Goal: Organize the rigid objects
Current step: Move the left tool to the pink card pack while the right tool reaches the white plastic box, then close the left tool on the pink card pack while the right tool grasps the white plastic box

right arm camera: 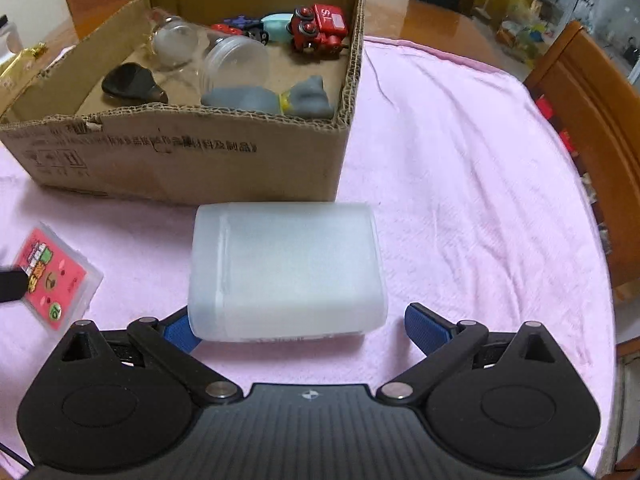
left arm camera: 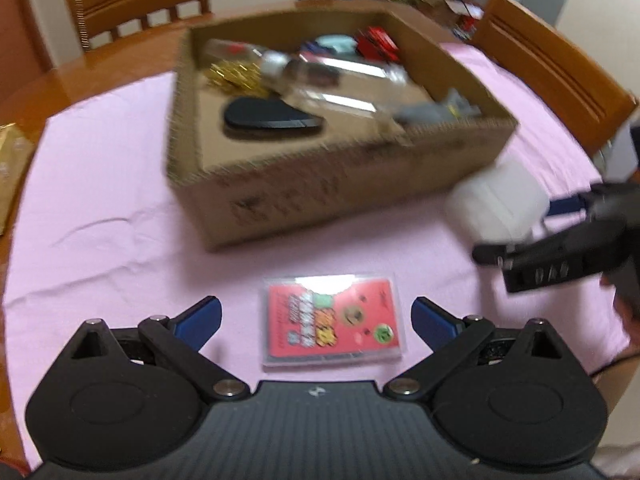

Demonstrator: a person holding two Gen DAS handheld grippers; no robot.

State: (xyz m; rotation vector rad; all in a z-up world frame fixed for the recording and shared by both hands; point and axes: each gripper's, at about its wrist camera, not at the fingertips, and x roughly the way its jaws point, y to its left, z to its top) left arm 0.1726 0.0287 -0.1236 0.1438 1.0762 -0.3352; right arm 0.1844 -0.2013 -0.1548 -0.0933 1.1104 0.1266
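Two grippers over pink cloth [right arm camera: 460, 168], both spread wide, nothing clamped. Left gripper [left arm camera: 316, 318] hovering low with card case [left arm camera: 333, 322] lying flat between its blue fingers [left arm camera: 202, 316], no contact visible on either side. Right gripper [right arm camera: 298, 326] set around near end of frosted white container [right arm camera: 286, 270] lying on its side; left blue pad [right arm camera: 178, 330] at or just behind container's lower-left corner, touching or not cannot be told, right pad [right arm camera: 426, 326] clearly apart from it. Container just in front of cardboard box [right arm camera: 180, 164], near its front wall. Card case well to the left of container on the cloth, in right wrist view [right arm camera: 54, 276].

Inside open box: black flat piece [right arm camera: 132, 84] front left, clear jars [right arm camera: 236, 64] lying centre, grey figure [right arm camera: 272, 98] against front wall at right, red toy engine [right arm camera: 320, 28] back right corner, gold item [left arm camera: 236, 76] back left. Left wrist view motion-blurred, box contents soft. Wooden chairs [left arm camera: 140, 8] behind the table.
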